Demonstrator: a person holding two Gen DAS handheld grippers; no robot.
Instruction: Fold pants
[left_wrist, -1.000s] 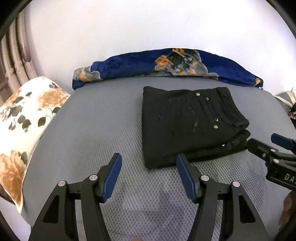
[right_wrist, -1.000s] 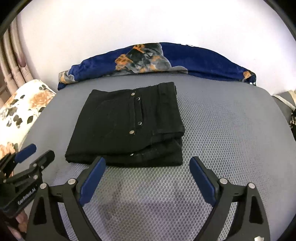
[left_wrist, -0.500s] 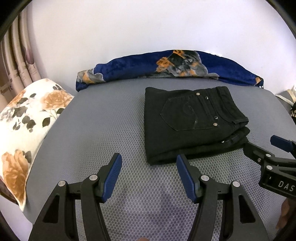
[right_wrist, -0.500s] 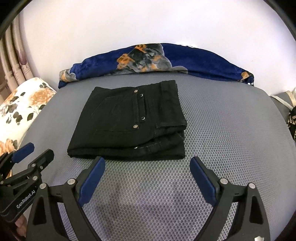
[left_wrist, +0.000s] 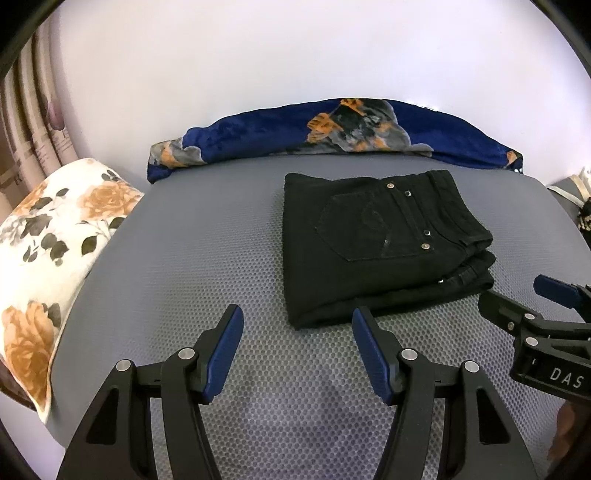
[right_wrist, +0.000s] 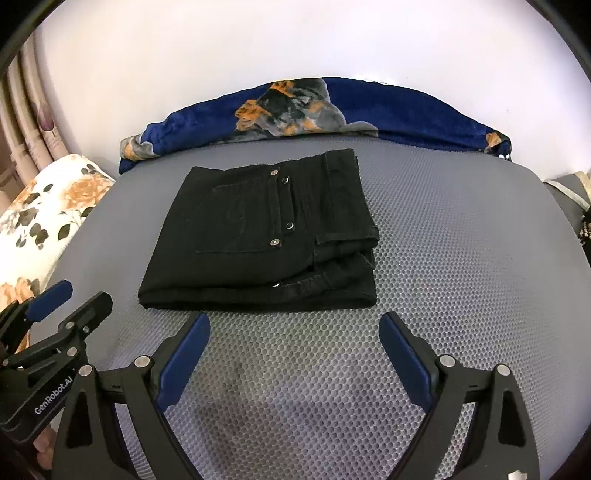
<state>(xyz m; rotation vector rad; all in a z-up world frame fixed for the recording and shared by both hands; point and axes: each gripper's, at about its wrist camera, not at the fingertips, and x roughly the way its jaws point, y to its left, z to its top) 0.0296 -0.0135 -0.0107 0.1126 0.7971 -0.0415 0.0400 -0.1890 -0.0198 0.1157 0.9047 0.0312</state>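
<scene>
Black pants (left_wrist: 373, 243) lie folded into a compact rectangle on the grey mesh bed surface (left_wrist: 207, 251), back pocket and rivets facing up. My left gripper (left_wrist: 297, 321) hovers open just short of the pants' near left corner, nothing between its blue pads. In the right wrist view the same pants (right_wrist: 266, 232) sit ahead, and my right gripper (right_wrist: 293, 326) stands wide open in front of their near edge, empty. Each gripper shows at the edge of the other's view: the right gripper (left_wrist: 517, 299) and the left gripper (right_wrist: 74, 301).
A rolled blue floral blanket (left_wrist: 332, 136) lies along the far edge against a white wall. A white pillow with orange roses (left_wrist: 48, 240) sits at the left. Curtains (left_wrist: 33, 122) hang at far left. A strap or bag (left_wrist: 576, 195) shows at the right edge.
Both views have drawn back slightly from the pants, which now sit a little farther ahead of the fingers. Neither gripper's opening has changed.
</scene>
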